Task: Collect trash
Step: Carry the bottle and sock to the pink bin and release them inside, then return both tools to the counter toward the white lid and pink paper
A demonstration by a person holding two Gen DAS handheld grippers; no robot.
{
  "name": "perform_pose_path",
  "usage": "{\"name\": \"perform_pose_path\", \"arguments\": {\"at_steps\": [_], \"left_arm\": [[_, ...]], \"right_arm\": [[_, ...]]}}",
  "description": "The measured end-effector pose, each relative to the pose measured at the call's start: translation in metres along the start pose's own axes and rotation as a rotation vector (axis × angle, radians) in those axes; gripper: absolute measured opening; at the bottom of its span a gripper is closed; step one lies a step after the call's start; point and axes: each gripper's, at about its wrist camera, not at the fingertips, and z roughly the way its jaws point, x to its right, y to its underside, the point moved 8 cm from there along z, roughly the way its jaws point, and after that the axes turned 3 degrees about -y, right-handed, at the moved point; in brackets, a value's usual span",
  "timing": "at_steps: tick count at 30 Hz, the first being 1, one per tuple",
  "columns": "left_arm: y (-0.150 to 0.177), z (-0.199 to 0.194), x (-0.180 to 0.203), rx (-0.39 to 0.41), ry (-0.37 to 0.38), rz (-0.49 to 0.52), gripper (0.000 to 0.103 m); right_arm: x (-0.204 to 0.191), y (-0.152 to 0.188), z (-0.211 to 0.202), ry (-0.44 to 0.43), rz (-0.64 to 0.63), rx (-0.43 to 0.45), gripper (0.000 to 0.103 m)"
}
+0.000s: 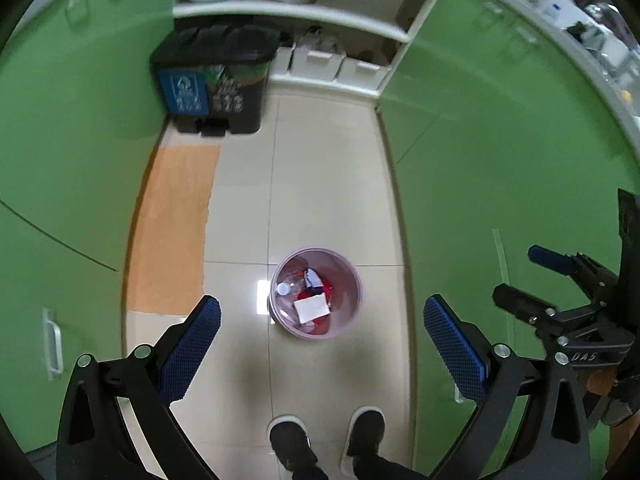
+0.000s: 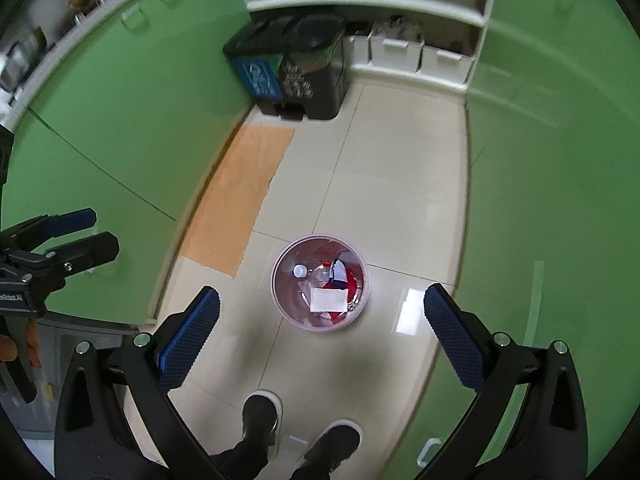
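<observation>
1. The left tool (image 1: 322, 336) hangs high over the floor with its blue pads spread wide and nothing between them.
2. The right tool (image 2: 322, 334) is level with it and just as wide, also empty. Each shows in the other's view, off to the side.
3. Straight below both, just ahead of the person's black shoes (image 1: 326, 438), stands the pink bin (image 1: 358, 280) on the floor. In it lie a white card (image 1: 312, 307), a clear bottle with a white cap (image 1: 283, 289) and red wrappers (image 1: 326, 292). That is the trash to collect.
4. I judge the step in hand is reaching down for the bin. I see no loose litter on the tiles.
5. To do it well, I would lower one tool straight onto the rim on the near side, one pad inside and one outside, and close firmly. The wall looks thin and may flex.
6. Keep the bin upright when lifting, or the light contents may spill.
7. At the far end stands a black pedal bin (image 1: 218, 80) with a blue label, lids closed. It looks like the likely place to empty into.
8. The floor (image 1: 328, 184) is glossy cream tile with a bright glare patch. An orange mat (image 1: 172, 224) lies along the left.
9. Green cabinets (image 1: 500, 152) close in on both sides, so it is a narrow aisle. Open white shelves at the end hold tubs and a pot.
</observation>
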Motion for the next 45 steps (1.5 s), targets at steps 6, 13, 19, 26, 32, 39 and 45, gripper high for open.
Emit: {"name": "perform_pose_path", "arguments": {"at_steps": [6,13,19,26,32,39,45], "left_arm": [[-0.019,-0.119,0.045,0.024,0.009,0.067,0.097],[-0.039,-0.236,0.118,0.055,0.07,0.225,0.097],[-0.042,-0.285,0.207,0.108,0.171,0.391,0.097],[-0.036,-0.302,0.317,0.127,0.283,0.55,0.097],[-0.017,-0.297,0.402,0.119,0.337,0.652,0.097],[0.003,-0.283,0.475,0.084,0.364,0.718,0.097],[0.01,-0.264,0.511,0.047,0.366,0.763,0.097]], "right_arm": [[-0.005,-0.012,-0.153,0.011,0.067,0.081,0.1],[0.013,0.003,-0.323,0.079,0.158,0.212,0.1],[0.068,0.052,-0.423,0.205,0.311,0.33,0.1],[0.15,0.127,-0.494,0.34,0.488,0.392,0.1],[0.205,0.186,-0.521,0.383,0.581,0.407,0.1],[0.249,0.226,-0.523,0.402,0.63,0.379,0.1],[0.274,0.238,-0.506,0.397,0.674,0.342,0.1]]}}
